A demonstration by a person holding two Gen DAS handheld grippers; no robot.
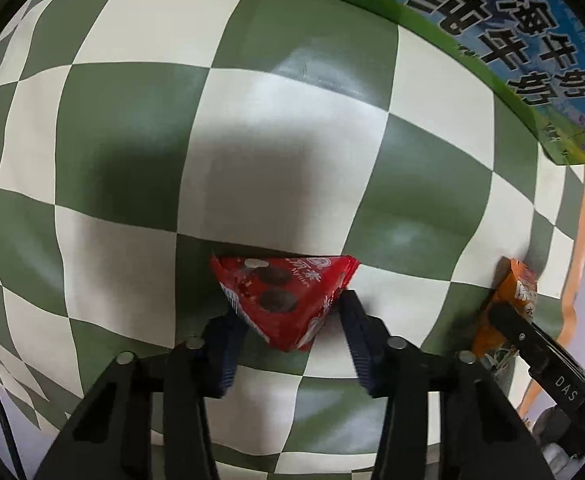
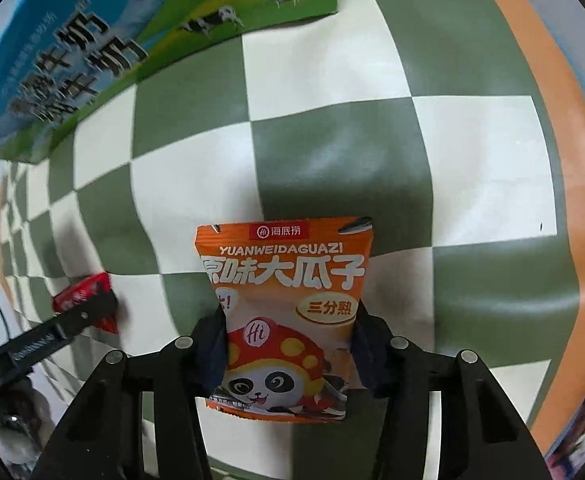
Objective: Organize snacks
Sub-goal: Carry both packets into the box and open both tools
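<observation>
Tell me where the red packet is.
The red packet sits in the left tool, above the checkered cloth, left of the orange packet.

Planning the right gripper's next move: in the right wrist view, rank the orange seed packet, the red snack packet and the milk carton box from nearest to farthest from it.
1. Orange seed packet: between the right gripper's jaws.
2. Red snack packet: lower left, held by the left gripper.
3. Milk carton box: upper left, at the checkered cloth's far side.

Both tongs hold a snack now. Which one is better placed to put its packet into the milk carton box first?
Probably the right tongs. They grip the orange seed packet squarely. The left tongs pinch only a corner of the red packet. The milk box lies ahead of both, so distance hardly decides.
</observation>
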